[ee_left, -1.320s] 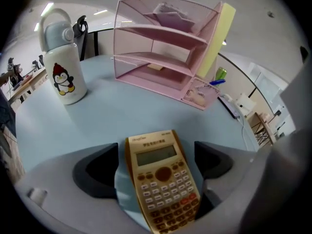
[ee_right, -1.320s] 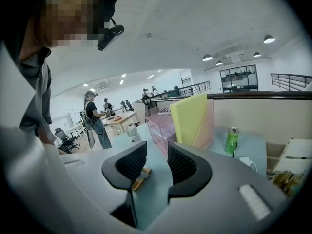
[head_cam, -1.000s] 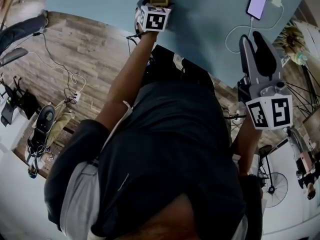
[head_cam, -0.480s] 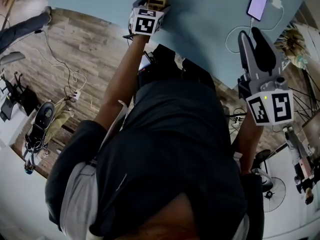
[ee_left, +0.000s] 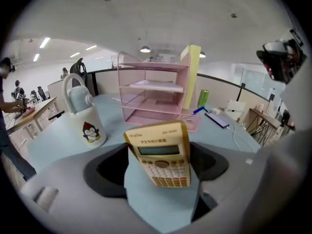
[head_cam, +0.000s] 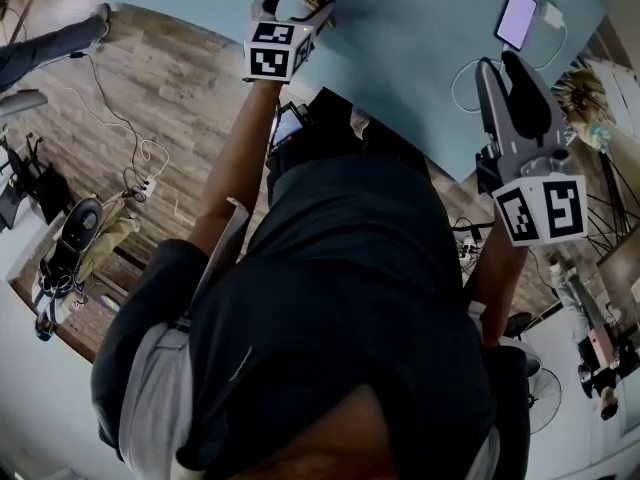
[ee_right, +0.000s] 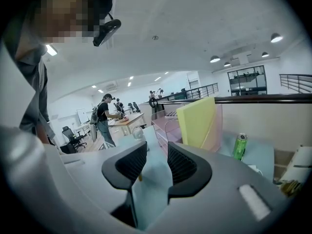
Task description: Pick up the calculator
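Yellow calculator (ee_left: 161, 155), pale-blue table (ee_left: 57, 147)

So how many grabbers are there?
2. The left gripper, jaws just closed further on the calculator, over the table; the right gripper, open and empty, near the phone.

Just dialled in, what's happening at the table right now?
The person's left claw has just been closing on the cream-yellow pocket calculator. The calculator sits gripped between the jaws, tilted and apparently clear of the light blue table. The right claw hovers above the table, jaws slightly apart with nothing between them.
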Tool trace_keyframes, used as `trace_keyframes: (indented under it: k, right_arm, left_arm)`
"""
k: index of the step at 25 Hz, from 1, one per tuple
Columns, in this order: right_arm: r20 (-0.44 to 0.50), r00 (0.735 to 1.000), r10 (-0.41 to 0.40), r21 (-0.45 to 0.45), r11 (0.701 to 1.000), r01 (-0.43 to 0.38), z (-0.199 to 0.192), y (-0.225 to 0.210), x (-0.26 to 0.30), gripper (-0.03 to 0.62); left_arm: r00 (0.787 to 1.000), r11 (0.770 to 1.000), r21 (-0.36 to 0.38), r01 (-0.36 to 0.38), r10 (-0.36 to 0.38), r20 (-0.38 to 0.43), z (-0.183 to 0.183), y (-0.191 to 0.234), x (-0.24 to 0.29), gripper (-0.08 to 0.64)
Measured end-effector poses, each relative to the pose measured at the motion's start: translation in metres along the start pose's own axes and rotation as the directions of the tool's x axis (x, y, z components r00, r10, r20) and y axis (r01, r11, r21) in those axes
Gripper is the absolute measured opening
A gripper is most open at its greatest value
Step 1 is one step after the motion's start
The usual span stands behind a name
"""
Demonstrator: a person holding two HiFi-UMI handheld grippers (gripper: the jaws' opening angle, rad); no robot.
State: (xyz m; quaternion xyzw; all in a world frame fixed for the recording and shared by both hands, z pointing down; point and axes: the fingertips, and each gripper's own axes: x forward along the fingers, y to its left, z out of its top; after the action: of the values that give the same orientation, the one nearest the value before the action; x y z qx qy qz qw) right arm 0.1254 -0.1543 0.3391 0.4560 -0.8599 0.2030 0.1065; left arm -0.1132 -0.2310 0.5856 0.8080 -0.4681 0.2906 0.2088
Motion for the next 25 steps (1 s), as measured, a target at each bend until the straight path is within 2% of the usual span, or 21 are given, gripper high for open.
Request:
trace_keyframes:
  k: [1,2,3,4,11,15,17,21,25]
  right_arm:
    - [0.002,1.000,0.002,-0.004,1.000,-0.002,0.001,0.001,-0.001,0.117]
    - [0.004,1.000,0.004,-0.007,1.000,-0.004,0.002,0.002,-0.002,0.117]
    - [0.005,1.000,0.006,-0.011,1.000,-0.005,0.003,0.003,-0.003,0.117]
    - [0.006,1.000,0.007,-0.015,1.000,-0.007,0.004,0.003,-0.004,0.117]
    - [0.040,0.999,0.023,-0.048,0.999,-0.021,0.019,0.013,-0.012,0.117]
    - [0.069,0.997,0.038,-0.069,0.997,-0.034,0.025,0.018,-0.018,0.117]
    - [0.075,0.996,0.044,-0.075,0.996,-0.039,0.026,0.022,-0.022,0.117]
    - [0.083,0.996,0.038,-0.074,0.997,-0.032,0.026,0.024,-0.026,0.117]
    - [0.097,0.995,0.021,-0.056,0.998,-0.016,0.027,0.020,-0.025,0.117]
  left_arm:
    - [1.000,1.000,0.003,-0.006,0.005,0.024,0.007,0.000,-0.006,0.442]
    - [0.998,1.000,0.010,-0.021,0.020,0.060,0.014,0.002,-0.012,0.392]
    - [0.994,0.999,0.019,-0.045,0.043,0.103,0.023,0.005,-0.020,0.192]
    - [0.988,0.997,0.028,-0.067,0.062,0.139,0.031,0.007,-0.027,0.143]
    - [0.968,0.989,0.077,-0.123,0.102,0.231,0.072,0.020,-0.063,0.137]
    - [0.953,0.977,0.132,-0.168,0.127,0.277,0.094,0.024,-0.086,0.150]
    - [0.957,0.973,0.157,-0.167,0.122,0.261,0.095,0.027,-0.089,0.173]
    - [0.980,0.964,0.238,-0.118,0.073,0.186,0.090,0.026,-0.081,0.270]
    - [0.994,0.925,0.377,-0.049,0.010,0.105,0.078,0.019,-0.062,0.309]
